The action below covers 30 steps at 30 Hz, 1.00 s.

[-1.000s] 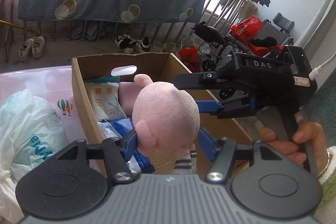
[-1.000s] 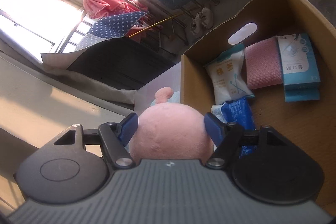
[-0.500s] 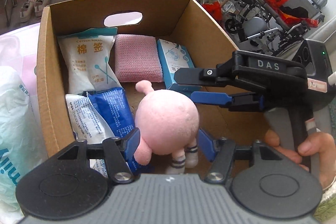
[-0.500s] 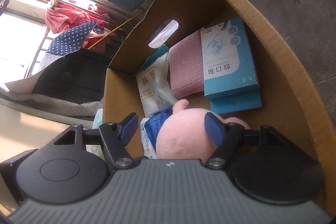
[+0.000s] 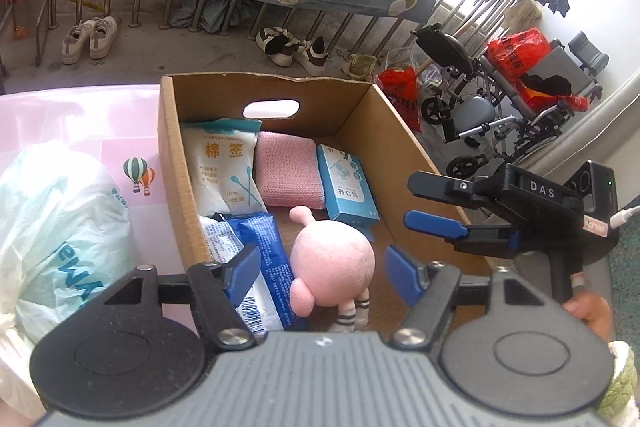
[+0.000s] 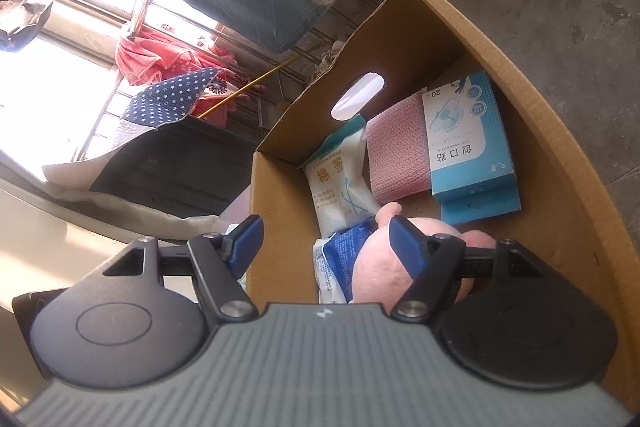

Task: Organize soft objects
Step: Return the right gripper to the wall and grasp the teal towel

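Now | left gripper [image 5: 322, 269] fingers opening, clear of pink plush [image 5: 332, 267], set down near cardboard box [image 5: 404, 131] front wall | right gripper [image 5: 408, 201] fingers spread, empty.

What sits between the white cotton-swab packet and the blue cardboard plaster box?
A folded pink knit cloth lies between the white cotton-swab packet and blue plaster box, shown in both wrist views.

A round pink plush toy [image 5: 332, 263] with little striped legs sits inside the brown cardboard box [image 5: 172, 163], near the front. One small pink ear pokes up. Beside it lies a blue packet [image 5: 260, 251]. Farther back, side by side, lie a white bag of cotton swabs [image 5: 224, 163], a folded pink cloth [image 5: 288, 171] and a light blue carton [image 5: 346, 187], all flat on the box floor.
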Motion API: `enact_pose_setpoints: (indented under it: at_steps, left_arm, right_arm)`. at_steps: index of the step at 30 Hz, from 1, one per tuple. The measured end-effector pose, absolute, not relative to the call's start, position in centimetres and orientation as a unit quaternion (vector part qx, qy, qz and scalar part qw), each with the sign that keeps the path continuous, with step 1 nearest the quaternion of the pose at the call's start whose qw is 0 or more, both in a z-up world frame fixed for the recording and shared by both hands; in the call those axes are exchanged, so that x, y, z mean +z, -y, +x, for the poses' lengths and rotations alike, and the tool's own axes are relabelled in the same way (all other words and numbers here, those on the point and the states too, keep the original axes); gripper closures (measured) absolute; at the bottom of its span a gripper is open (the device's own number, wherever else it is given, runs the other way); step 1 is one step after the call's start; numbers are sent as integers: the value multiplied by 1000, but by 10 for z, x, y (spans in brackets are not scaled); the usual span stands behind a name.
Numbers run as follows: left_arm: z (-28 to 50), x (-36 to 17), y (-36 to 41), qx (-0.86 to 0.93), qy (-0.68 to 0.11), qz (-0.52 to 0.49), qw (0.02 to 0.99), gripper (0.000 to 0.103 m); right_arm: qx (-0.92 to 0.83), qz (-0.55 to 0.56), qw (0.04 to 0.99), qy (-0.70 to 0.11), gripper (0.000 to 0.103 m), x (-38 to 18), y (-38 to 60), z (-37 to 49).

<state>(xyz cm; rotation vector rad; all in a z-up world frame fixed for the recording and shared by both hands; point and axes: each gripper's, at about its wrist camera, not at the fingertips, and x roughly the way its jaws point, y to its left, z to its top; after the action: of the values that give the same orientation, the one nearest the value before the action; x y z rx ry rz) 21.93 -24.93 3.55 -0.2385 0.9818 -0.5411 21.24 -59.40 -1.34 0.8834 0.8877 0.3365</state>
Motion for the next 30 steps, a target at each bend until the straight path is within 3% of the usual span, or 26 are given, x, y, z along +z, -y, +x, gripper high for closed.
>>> enact_pose_setpoints:
  at_steps: [6, 14, 22, 30]
  left_arm:
    - [179, 58, 186, -228, -425, -119, 868, 25]
    - [125, 53, 82, -118, -400, -98, 904, 24]
    - [79, 36, -19, 71, -348, -20, 935, 24]
    - [79, -17, -111, 209, -351, 22, 912, 27]
  right_arm:
    - [177, 425, 799, -387, 30, 11, 580, 186]
    - [257, 405, 781, -399, 30, 36, 494, 192]
    - [374, 364, 728, -444, 30, 36, 327, 220]
    - [450, 337, 644, -520, 30, -11, 129, 243]
